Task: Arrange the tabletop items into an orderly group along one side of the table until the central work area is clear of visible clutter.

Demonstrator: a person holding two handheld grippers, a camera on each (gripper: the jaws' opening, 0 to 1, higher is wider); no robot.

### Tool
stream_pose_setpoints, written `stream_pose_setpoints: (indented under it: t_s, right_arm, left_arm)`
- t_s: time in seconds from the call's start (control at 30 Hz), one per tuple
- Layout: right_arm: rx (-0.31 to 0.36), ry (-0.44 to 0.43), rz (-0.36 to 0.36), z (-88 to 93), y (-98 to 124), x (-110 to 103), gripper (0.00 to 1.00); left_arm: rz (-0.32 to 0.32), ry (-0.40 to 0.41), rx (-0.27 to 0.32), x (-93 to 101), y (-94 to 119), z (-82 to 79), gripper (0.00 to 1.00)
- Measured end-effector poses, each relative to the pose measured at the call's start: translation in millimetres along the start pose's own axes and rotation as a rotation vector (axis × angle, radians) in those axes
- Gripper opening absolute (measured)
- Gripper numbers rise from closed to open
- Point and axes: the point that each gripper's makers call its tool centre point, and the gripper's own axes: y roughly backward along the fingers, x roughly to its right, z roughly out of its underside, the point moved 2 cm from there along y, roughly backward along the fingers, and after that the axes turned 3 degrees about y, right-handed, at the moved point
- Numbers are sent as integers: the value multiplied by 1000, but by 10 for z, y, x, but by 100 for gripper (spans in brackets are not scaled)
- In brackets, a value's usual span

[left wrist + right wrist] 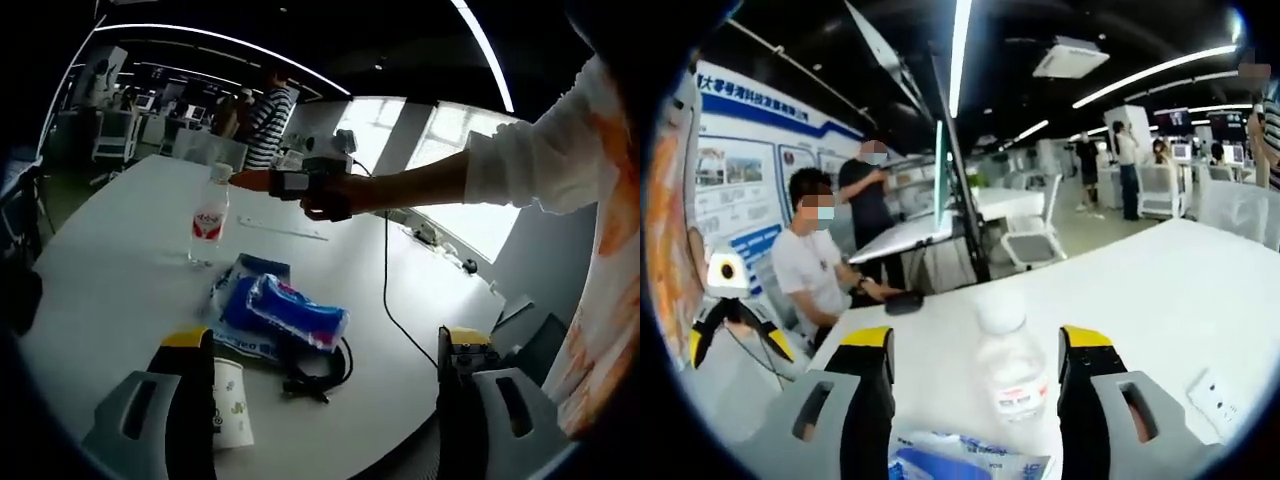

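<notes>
Left gripper view: left gripper (325, 352) held wide apart, nothing between the jaws, low over the near edge of the white table (120, 250). Paper cup (230, 402) lying on its side just inside the left jaw, apparently touching it; contact not confirmed. Ahead of the jaws, between them, blue snack packets (275, 310) heaped together, with a black cable coil (320, 372) at their near right edge. Beyond the packets, left of centre, water bottle (210, 212) standing upright with white cap and red label. Right gripper (250, 181) seen entering from the right at the end of a person's white sleeve (540, 150), tip just beside the bottle's shoulder; touching or apart could not be told. Black cord (386, 270) hanging from that gripper down to the tabletop. White strip (282, 228) lying flat on the table beyond the bottle.

Right gripper view: right gripper (975, 345) spread wide, with the water bottle (1012, 372) standing between the jaws, nearer the right one, clear gaps visible on both sides; not gripped. Blue packets (965, 462) at the base of the jaws, below the bottle. White socket block (1218, 400) on the table to the right of the right jaw. Seated person (810, 265) and standing person (868, 200) beyond the table's far edge, left of the jaws.
</notes>
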Motion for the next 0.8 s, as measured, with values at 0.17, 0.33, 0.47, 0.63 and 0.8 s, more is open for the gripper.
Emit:
stream_pose_setpoints:
  t_s: [0.17, 0.33, 0.47, 0.63, 0.8]
  right_arm:
    - [-17, -33, 35, 69, 114, -62, 66]
    - [-41, -60, 40, 151, 216, -179, 67]
    - [-55, -72, 47, 204, 314, -272, 67]
    - [-62, -83, 73, 249, 451, -343, 67]
    - [-60, -94, 92, 270, 537, -435, 67]
  left_arm:
    - [4, -10, 5, 39, 28, -3, 95]
    - [0, -18, 11, 67, 65, -23, 94]
    - [-8, -27, 15, 52, 100, -18, 94]
    - [-9, -34, 22, 68, 148, -17, 94]
    - [-12, -41, 20, 77, 213, 5, 93]
